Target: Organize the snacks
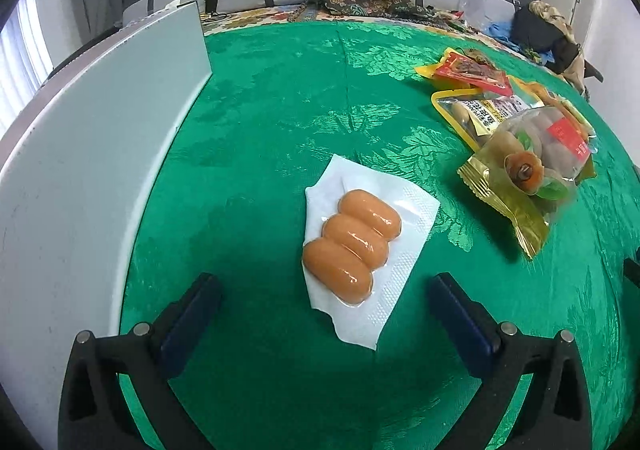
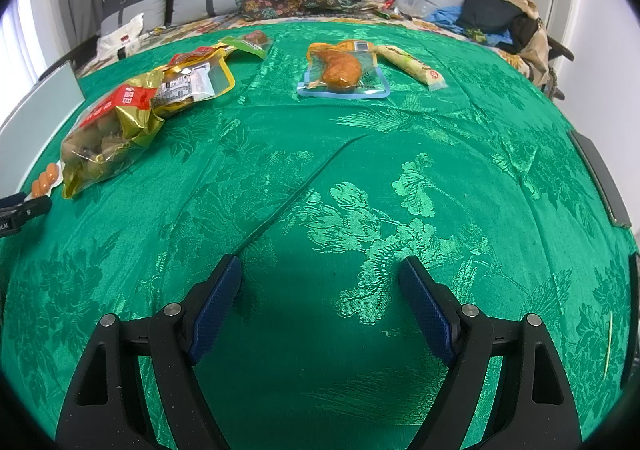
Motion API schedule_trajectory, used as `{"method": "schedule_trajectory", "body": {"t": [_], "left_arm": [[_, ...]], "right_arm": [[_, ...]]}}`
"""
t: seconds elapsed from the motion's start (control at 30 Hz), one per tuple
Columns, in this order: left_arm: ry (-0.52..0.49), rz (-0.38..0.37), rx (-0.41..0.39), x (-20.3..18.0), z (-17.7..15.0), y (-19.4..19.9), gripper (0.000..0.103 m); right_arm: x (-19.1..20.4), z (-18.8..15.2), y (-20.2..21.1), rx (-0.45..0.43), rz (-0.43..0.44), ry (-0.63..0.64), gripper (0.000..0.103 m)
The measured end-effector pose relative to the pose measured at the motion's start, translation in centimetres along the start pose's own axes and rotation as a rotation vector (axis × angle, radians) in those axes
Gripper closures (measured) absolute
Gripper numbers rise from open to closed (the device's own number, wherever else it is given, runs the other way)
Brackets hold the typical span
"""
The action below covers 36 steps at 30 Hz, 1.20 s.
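The left tool (image 1: 324, 286) stands spread wide above the green worktop (image 1: 280, 109), nothing between its pads; just past its tips, at about 12 o'clock, lies a clear vacuum pack of three orange sausages (image 1: 351, 246), flat on the cloth and untouched; at 2 o'clock sits a heap of snack bags, a gold bag (image 1: 528, 173) on top, a yellow-edged pouch (image 1: 472, 109) beneath it and a red packet (image 1: 472, 71) behind; a pale grey panel (image 1: 80, 169) runs along the 9 o'clock side.

The right tool (image 2: 320, 278) is likewise spread, over bare cloth and holding nothing; only its view shows the far snacks: one blue-edged pouch with a brown chicken piece (image 2: 342, 71) at 12 o'clock, one long pale stick pack (image 2: 412, 65) just beside it at 1 o'clock, and one small green packet (image 2: 250, 41) at 11 o'clock; the heap appears here at 10 o'clock, and the sausage pack shows only as a sliver at 9 o'clock, beside a tip of the left tool.
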<state>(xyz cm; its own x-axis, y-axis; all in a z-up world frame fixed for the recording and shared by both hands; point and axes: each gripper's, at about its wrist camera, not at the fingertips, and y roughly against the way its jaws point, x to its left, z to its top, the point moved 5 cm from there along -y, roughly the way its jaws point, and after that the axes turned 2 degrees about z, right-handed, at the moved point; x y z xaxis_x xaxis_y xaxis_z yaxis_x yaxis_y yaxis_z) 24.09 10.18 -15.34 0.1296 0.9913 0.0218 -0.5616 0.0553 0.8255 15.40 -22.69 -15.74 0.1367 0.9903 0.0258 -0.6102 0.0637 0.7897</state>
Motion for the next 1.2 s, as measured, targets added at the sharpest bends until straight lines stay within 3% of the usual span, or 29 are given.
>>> {"method": "schedule_trajectory", "body": {"t": [0.17,0.27,0.3,0.43,0.57,0.7,0.8,0.87,0.9,1.0,1.07,1.2], "left_arm": [[0.001,-0.002,-0.002,0.1,-0.1,0.1,0.0],[0.0,-0.003,-0.001,0.1,-0.1,0.1,0.0],[0.0,-0.003,-0.001,0.1,0.0,0.0,0.0],[0.001,-0.004,-0.003,0.1,-0.3,0.3,0.0],[0.001,-0.006,-0.003,0.1,-0.3,0.3,0.0],[0.0,-0.006,-0.003,0.1,-0.2,0.3,0.0],[0.0,-0.007,-0.003,0.1,-0.2,0.2,0.0],[0.0,-0.008,-0.003,0.2,-0.2,0.2,0.0],[0.0,-0.008,-0.003,0.1,-0.2,0.2,0.0],[0.0,-0.009,-0.003,0.2,-0.2,0.2,0.0],[0.0,-0.009,-0.003,0.2,-0.2,0.2,0.0],[-0.001,-0.01,-0.003,0.2,-0.1,0.1,0.0]], "right_arm": [[-0.1,0.2,-0.2,0.021,0.024,0.018,0.019],[-1.9,2.2,-0.4,0.036,0.15,-0.06,0.02],[-2.7,3.1,-0.4,0.024,0.153,-0.085,0.02],[-8.4,9.6,-1.7,-0.04,0.024,-0.141,0.02],[-9.1,14.7,-6.4,0.113,0.113,-0.109,0.02],[-6.3,17.6,-10.3,0.163,0.117,-0.098,0.02],[-4.7,18.5,-12.9,0.194,0.076,-0.122,0.02],[-4.0,18.2,-14.6,0.256,-0.002,-0.09,0.018],[-3.4,18.4,-14.5,0.24,-0.042,-0.041,0.019],[-3.8,17.8,-13.7,0.258,-0.028,-0.074,0.024],[-4.1,16.7,-12.3,0.271,-0.022,-0.06,0.043],[-4.4,13.2,-9.6,0.31,0.038,-0.052,0.045]]}}
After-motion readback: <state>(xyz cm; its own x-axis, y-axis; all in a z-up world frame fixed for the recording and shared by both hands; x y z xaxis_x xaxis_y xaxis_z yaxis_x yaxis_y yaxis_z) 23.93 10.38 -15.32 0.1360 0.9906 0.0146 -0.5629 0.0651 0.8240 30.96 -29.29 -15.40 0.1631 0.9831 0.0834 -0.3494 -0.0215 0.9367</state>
